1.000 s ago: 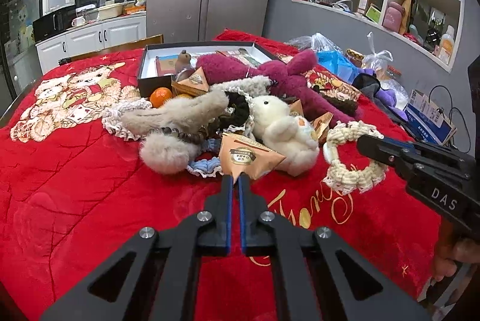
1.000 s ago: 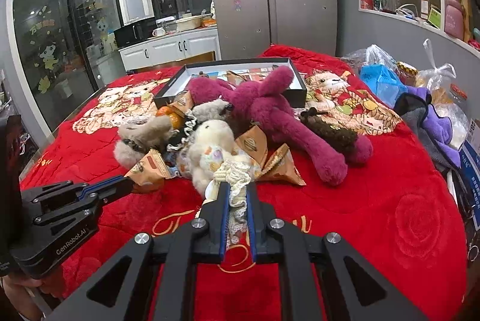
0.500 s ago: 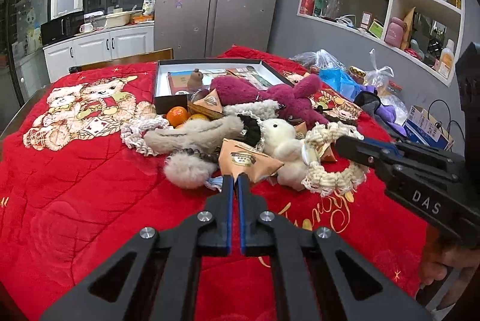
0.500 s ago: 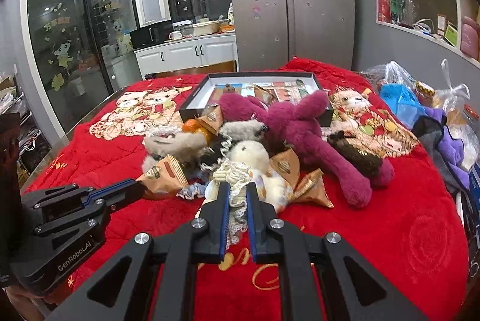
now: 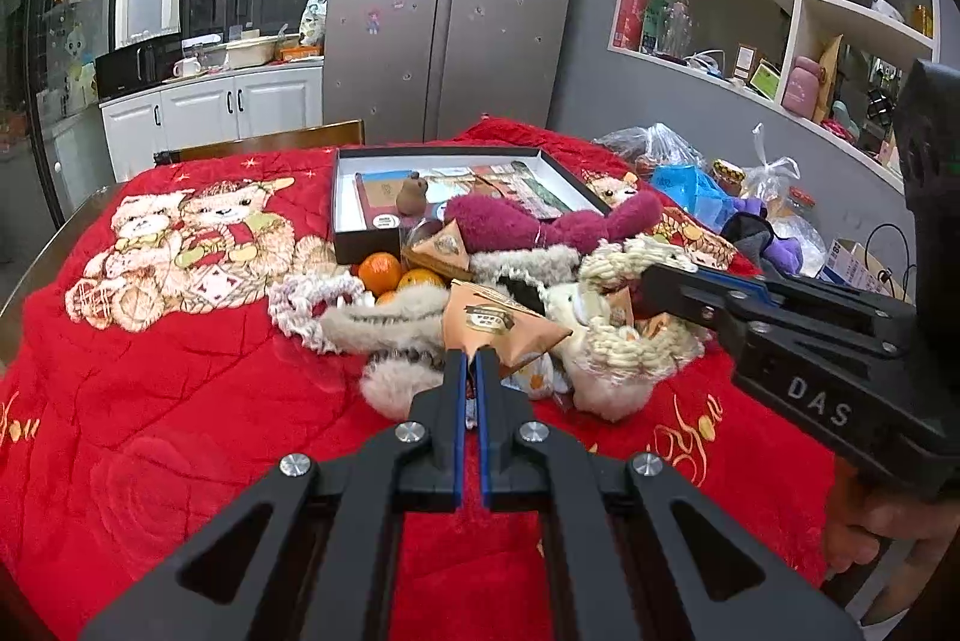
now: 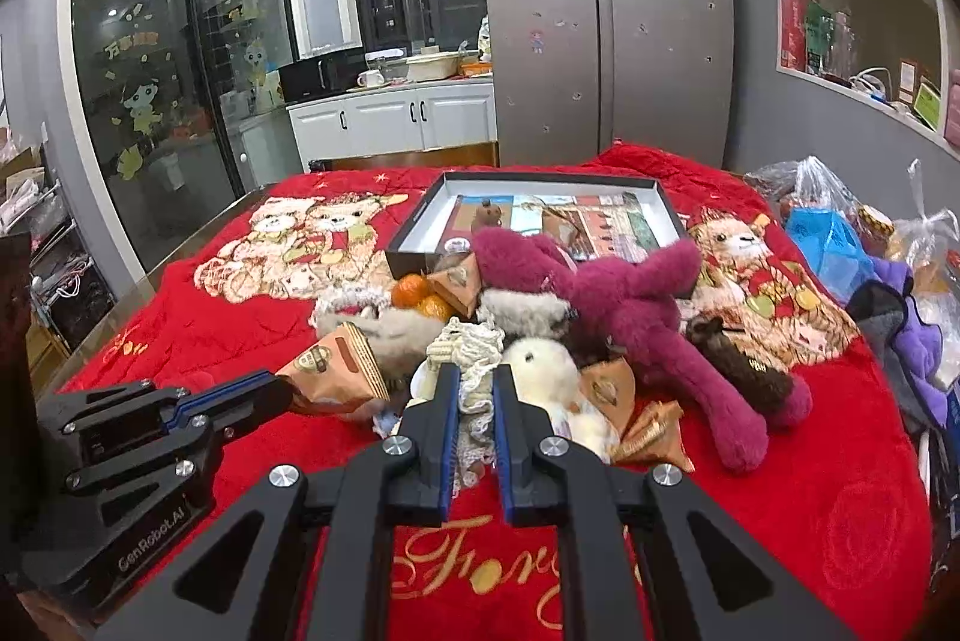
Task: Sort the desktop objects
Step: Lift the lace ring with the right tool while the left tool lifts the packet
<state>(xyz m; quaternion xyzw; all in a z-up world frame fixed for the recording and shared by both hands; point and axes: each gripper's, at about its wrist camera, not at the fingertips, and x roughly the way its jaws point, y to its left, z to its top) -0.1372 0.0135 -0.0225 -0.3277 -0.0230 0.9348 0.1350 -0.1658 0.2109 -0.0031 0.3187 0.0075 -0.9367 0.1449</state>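
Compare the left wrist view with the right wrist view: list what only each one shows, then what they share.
Only the left wrist view shows the right claw from the side, gripping the cream rope ring, plus a hand beneath it.

Only the right wrist view shows the left claw from the side, pinching the orange triangular packet, and the dark brown plush.

Both show the magenta plush, the tangerines and the open black box.
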